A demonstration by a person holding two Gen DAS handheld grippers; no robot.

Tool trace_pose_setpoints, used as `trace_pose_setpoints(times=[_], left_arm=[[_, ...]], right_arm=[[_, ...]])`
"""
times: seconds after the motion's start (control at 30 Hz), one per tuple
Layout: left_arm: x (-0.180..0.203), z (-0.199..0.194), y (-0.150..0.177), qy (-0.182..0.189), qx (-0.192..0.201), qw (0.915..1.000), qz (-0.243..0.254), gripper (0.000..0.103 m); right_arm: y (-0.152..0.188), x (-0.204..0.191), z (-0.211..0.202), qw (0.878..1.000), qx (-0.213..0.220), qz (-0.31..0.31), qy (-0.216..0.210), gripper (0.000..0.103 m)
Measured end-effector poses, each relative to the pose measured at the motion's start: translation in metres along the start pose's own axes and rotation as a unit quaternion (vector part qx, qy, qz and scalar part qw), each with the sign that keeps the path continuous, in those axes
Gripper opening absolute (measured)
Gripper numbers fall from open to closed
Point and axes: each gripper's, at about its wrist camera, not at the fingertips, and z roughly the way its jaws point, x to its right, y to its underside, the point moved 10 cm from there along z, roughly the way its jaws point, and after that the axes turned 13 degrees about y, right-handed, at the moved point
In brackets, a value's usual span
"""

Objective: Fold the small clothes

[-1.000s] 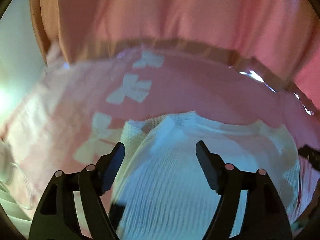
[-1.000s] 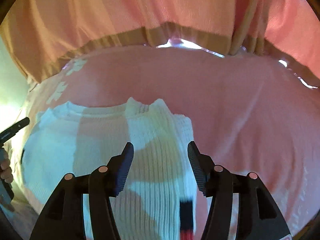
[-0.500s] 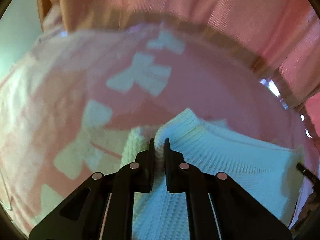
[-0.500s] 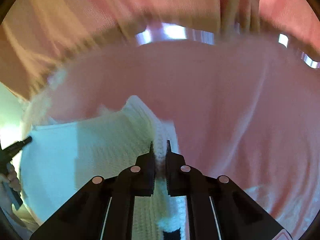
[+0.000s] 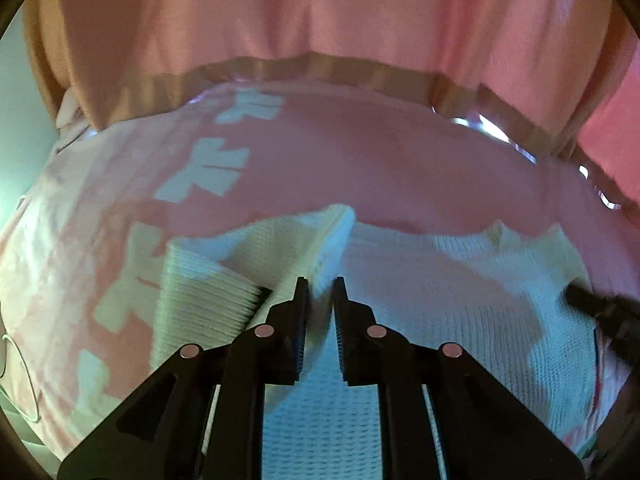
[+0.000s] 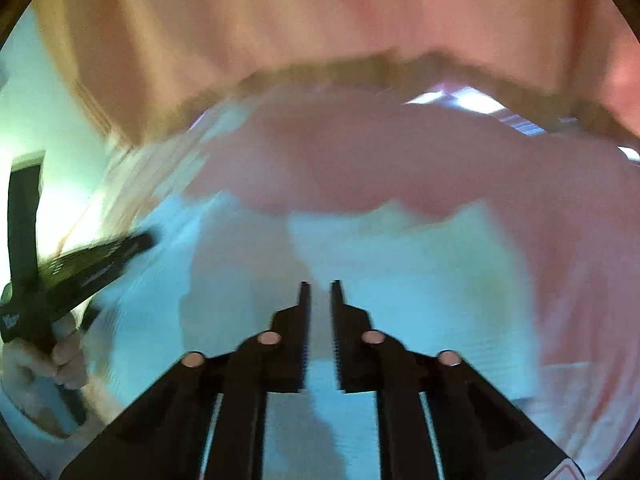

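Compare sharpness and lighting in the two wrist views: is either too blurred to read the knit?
Left wrist view: sharp; the white knit garment shows its ribbing, with hard shadows across it, a blue cast and fisheye bending at the edges. Right wrist view: motion-smeared; the garment's texture is lost, the left gripper streaks, glare at the left edge.

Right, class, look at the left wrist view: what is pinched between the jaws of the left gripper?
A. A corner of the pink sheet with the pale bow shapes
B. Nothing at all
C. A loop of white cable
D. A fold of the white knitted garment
D: the left gripper has a raised fold of the white knitted garment pinched between its jaws, lifted off the pink sheet.
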Motion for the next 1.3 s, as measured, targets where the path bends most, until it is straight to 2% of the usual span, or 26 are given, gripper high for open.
trace_pose_setpoints(times=[0.13, 0.2, 0.3, 0.47, 0.53, 0.57, 0.6, 0.7, 0.73, 0.77, 0.8, 0.83, 0.9, 0.93, 1.0, 1.03, 1.1, 1.13, 1.2, 1.27, 1.3], left_arm=[[0.007, 0.019, 0.001, 0.0, -0.019, 0.9998, -0.007, 0.013], [0.009, 0.022, 0.002, -0.004, -0.021, 0.9997, -0.006, 0.013], [0.007, 0.032, 0.004, -0.016, -0.031, 0.9994, -0.001, 0.013], [-0.012, 0.033, 0.003, -0.029, -0.031, 0.9991, 0.005, 0.016], [-0.031, 0.026, -0.002, -0.05, -0.022, 0.9985, -0.002, 0.018], [-0.048, 0.017, -0.008, -0.076, -0.011, 0.997, -0.006, 0.021], [-0.065, 0.008, -0.013, -0.099, 0.0, 0.995, -0.014, 0.023], [-0.128, -0.022, -0.024, -0.169, 0.029, 0.9832, -0.063, 0.024], [-0.146, -0.032, -0.024, -0.19, 0.033, 0.978, -0.079, 0.024], [-0.156, -0.042, -0.023, -0.198, 0.04, 0.9751, -0.091, 0.024], [-0.158, -0.05, -0.025, -0.191, 0.049, 0.9757, -0.096, 0.024], [-0.152, -0.058, -0.026, -0.173, 0.059, 0.9785, -0.095, 0.024], [-0.115, -0.071, -0.028, -0.117, 0.083, 0.9876, -0.063, 0.026], [-0.096, -0.071, -0.025, -0.097, 0.083, 0.9908, -0.045, 0.028], [-0.054, -0.053, -0.013, -0.055, 0.058, 0.9967, -0.01, 0.039], [-0.044, -0.043, -0.007, -0.047, 0.043, 0.998, -0.001, 0.039], [-0.035, -0.01, 0.014, -0.054, -0.009, 0.9983, 0.018, 0.039], [-0.04, 0.007, 0.024, -0.07, -0.034, 0.9968, 0.02, 0.039], [-0.046, 0.011, 0.023, -0.085, -0.017, 0.9959, 0.026, 0.039], [-0.044, 0.006, 0.02, -0.096, -0.013, 0.9947, 0.035, 0.039], [-0.044, 0.004, 0.018, -0.093, -0.01, 0.9952, 0.03, 0.039]], right_arm=[[0.017, -0.043, 0.03, 0.998, -0.026, -0.048, -0.007, 0.004], [0.014, -0.044, 0.037, 0.998, -0.026, -0.051, -0.005, 0.004], [0.006, -0.03, 0.044, 0.999, -0.032, -0.021, -0.015, 0.0], [-0.006, 0.035, 0.043, 0.999, -0.024, 0.043, 0.02, 0.0], [-0.004, 0.075, 0.041, 0.995, -0.022, 0.067, 0.075, 0.007], [-0.002, 0.1, 0.039, 0.991, -0.022, 0.084, 0.098, 0.007], [0.002, 0.124, 0.037, 0.988, -0.023, 0.105, 0.113, 0.002], [0.011, 0.162, 0.031, 0.982, -0.026, 0.159, 0.103, 0.0], [0.013, 0.172, 0.023, 0.978, -0.019, 0.169, 0.117, 0.002], [0.013, 0.174, 0.016, 0.977, -0.012, 0.166, 0.136, 0.011], [0.012, 0.171, 0.009, 0.977, -0.003, 0.158, 0.143, 0.013], [0.009, 0.158, 0.001, 0.982, 0.006, 0.152, 0.117, 0.013], [0.006, 0.128, -0.007, 0.988, 0.013, 0.141, 0.064, 0.012], [0.004, 0.111, -0.007, 0.991, 0.015, 0.12, 0.054, 0.012], [0.004, 0.088, 0.001, 0.995, 0.009, 0.079, 0.054, 0.012], [0.008, 0.08, 0.013, 0.996, -0.006, 0.061, 0.062, 0.01], [0.017, 0.092, 0.037, 0.992, -0.037, 0.058, 0.102, 0.004], [0.019, 0.102, 0.041, 0.991, -0.04, 0.074, 0.101, 0.0], [0.015, 0.109, 0.034, 0.99, -0.042, 0.113, 0.073, 0.0], [0.005, 0.11, 0.012, 0.991, -0.009, 0.099, 0.092, 0.004], [0.002, 0.105, 0.004, 0.992, 0.004, 0.092, 0.088, 0.004]])
